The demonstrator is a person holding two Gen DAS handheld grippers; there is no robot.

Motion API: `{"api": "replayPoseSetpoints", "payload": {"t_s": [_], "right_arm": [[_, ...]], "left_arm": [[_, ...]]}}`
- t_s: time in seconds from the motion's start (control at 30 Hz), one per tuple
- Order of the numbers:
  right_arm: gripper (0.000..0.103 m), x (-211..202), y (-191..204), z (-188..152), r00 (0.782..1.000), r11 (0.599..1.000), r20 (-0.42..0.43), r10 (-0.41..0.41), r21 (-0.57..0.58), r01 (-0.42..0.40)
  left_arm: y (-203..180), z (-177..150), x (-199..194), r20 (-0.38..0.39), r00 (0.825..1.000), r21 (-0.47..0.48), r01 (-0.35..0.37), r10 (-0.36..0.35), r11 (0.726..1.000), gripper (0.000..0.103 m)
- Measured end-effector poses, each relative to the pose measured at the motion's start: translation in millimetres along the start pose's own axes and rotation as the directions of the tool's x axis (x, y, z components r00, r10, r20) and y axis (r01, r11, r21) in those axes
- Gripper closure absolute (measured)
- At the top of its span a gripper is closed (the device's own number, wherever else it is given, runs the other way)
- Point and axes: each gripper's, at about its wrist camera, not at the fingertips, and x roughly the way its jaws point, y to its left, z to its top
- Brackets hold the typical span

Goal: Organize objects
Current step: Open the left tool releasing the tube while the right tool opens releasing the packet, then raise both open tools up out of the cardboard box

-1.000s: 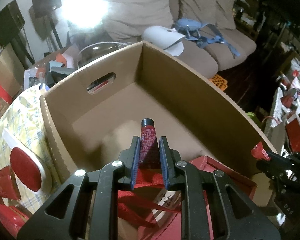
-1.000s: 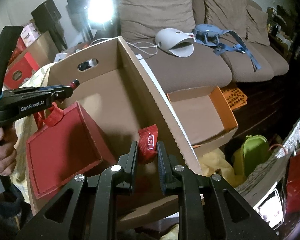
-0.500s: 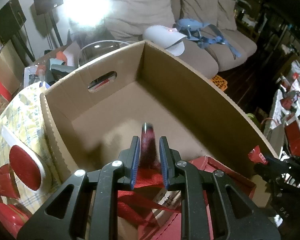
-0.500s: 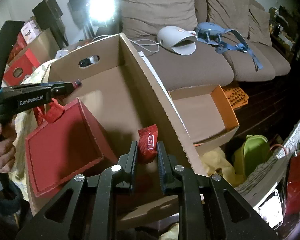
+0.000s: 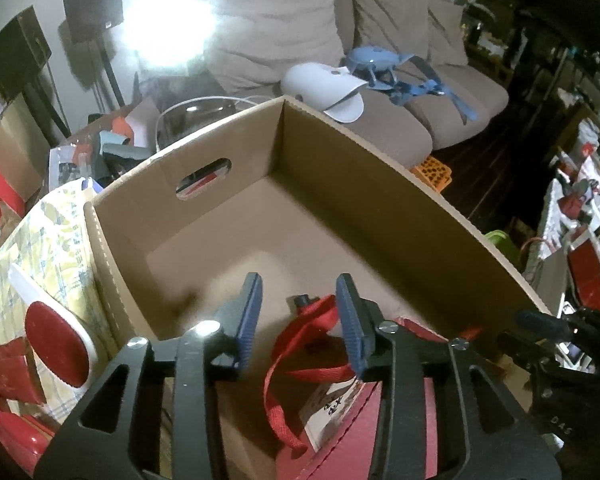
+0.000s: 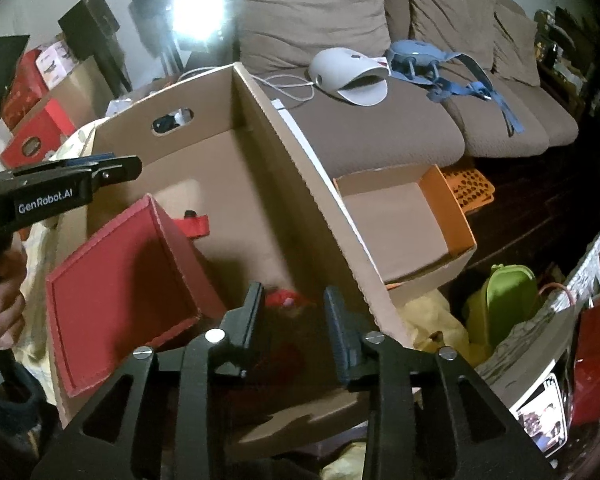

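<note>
A: How do the tools stand?
B: Left tool (image 5: 298, 312) and right tool (image 6: 292, 312) both have jaws opening, pads gripping nothing.
A: And the red tube (image 6: 192, 225)?
B: It lies on the cardboard box (image 5: 380, 184) floor beside the red bag (image 6: 124, 292), long axis roughly level, black cap toward the handle-hole wall. A crumpled red packet (image 6: 286, 298) lies below the right tool.

Brown cardboard box (image 5: 340, 184), red bag (image 6: 120, 292), yellow-checked cloth (image 5: 56, 248)
</note>
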Motion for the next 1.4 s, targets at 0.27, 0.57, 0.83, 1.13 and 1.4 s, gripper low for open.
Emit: {"api": "replayPoseSetpoints", "payload": {"t_s": [0.27,0.57,0.83,1.13,1.4], "right_arm": [[0.059,-9.3,-6.1,2.9,0.999,0.999,0.044,0.01,0.034,-0.011],[0.054,-27.8,-6.6,7.6,0.991,0.999,0.135,0.016,0.048,-0.023],[0.051,-40.1,-2.0,10.9,0.983,0.998,0.183,0.032,0.048,-0.041],[0.047,-57.1,6.4,13.2,0.966,0.997,0.254,0.051,0.036,-0.062],[0.043,-73.2,10.4,16.2,0.944,0.997,0.325,0.053,0.038,-0.068]], "left_arm": [[-1.4,1.9,-3.9,0.018,1.0,0.001,0.001,-0.002,1.0,0.062],[-0.1,4.1,-14.2,0.047,0.999,-0.01,0.005,-0.005,1.0,0.058],[1.5,6.1,-24.5,0.084,0.996,-0.011,0.018,-0.017,1.0,0.057],[-4.2,4.4,-65.2,0.245,0.969,0.057,-0.004,-0.01,0.998,0.045],[12.8,1.1,-96.5,0.306,0.951,0.031,-0.053,0.042,0.998,0.04]]}}
